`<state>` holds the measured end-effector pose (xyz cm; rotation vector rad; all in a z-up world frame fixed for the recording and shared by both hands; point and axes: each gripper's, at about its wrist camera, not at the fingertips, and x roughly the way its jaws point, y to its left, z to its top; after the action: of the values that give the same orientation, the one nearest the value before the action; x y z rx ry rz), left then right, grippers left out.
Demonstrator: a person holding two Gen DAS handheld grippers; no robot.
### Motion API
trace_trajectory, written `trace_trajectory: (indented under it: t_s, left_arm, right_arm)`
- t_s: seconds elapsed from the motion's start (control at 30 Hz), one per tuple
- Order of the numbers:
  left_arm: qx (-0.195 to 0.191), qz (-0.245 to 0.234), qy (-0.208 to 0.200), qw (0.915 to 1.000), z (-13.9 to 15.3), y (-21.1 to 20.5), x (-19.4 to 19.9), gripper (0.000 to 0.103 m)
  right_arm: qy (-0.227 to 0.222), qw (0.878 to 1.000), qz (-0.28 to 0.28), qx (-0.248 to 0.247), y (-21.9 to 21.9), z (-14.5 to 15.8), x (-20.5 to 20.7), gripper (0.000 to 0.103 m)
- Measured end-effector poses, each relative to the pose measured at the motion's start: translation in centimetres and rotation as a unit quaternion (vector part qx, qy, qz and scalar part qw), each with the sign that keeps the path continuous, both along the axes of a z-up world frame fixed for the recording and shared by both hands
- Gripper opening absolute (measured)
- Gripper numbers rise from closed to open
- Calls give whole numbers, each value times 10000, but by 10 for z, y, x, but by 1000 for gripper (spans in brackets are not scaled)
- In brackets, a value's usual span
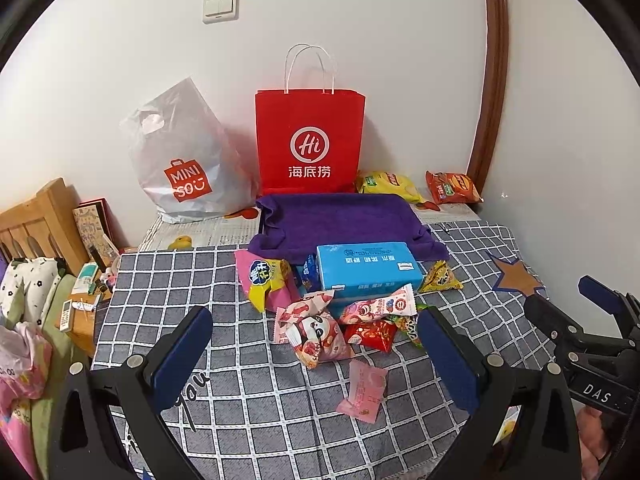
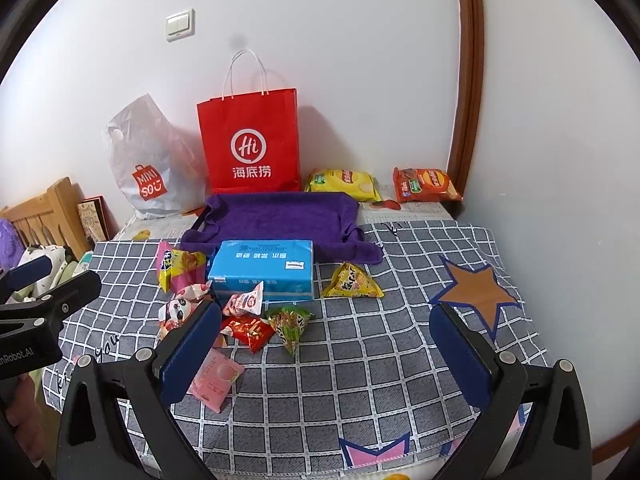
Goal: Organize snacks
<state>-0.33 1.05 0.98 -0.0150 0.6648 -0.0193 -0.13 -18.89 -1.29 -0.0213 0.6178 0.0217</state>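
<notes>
We judge the sorting has not yet begun: nothing is held, so the first pick should be a loose packet at the edge of the heap, taken by its crimped end so the wrapper does not slip. Largest, across the lower half of both views, lies the grey checked bedcover, bearing a brown star and script ending "you". At upper centre stands the red paper carrier bag printed "Hi" and "海底捞"; it or the tray before it looks to us the likely destination. Left of it slumps the translucent white plastic bag marked "MINISO". Before the red bag sits the purple cloth-lined tray, and touching its near edge the light-blue tissue pack, whose print is upside down and too small for us to read. The snacks cluster at centre frame: a yellow-and-pink packet, a pink panda-faced packet, a red packet, a yellow triangular packet, a green triangular packet and a flat pink sachet lying nearest us. Two crisp bags, yellow and orange, rest by the wall, upper right. Our left gripper hangs spread wide above the heap; our right gripper is likewise agape over bare cover, gripping nothing.
</notes>
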Motion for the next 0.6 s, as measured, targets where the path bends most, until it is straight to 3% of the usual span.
trace_trajectory:
  t_s: [0.6]
  left_arm:
    - [8, -16, -40, 10000, 1, -3, -2, 102]
  right_arm:
    - [-142, 9999, 5, 7, -1, 6, -9, 103]
